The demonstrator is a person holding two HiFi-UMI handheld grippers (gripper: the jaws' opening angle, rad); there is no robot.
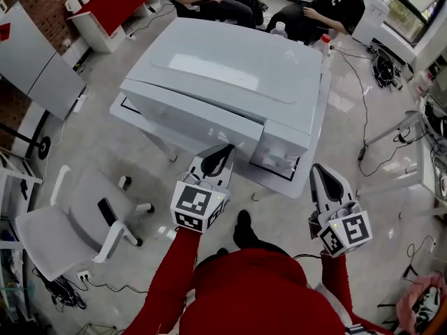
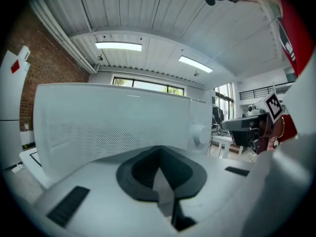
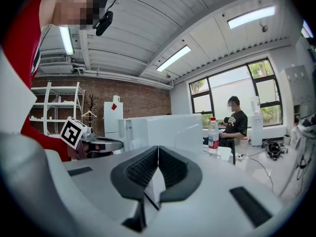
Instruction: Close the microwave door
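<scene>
my left gripper (image 1: 223, 152), jaws together on nothing, sits just before the free edge of the microwave door (image 1: 188, 114); contact unclear. my right gripper (image 1: 320, 173), likewise closed and empty, hangs apart to the side. i judge the door nearly home: next, press the tips forward until it seats in the microwave (image 1: 230, 75).

White table (image 1: 149, 128) on glossy floor (image 1: 91, 149); carries microwave (image 1: 223, 82), water bottle (image 1: 323, 45) at far corner.

- I hold my left gripper (image 1: 222, 158) pointing forward, near level; jaws together, nothing between them.
- My right gripper (image 1: 323, 180) is beside it, apart; jaws together, empty.
</scene>
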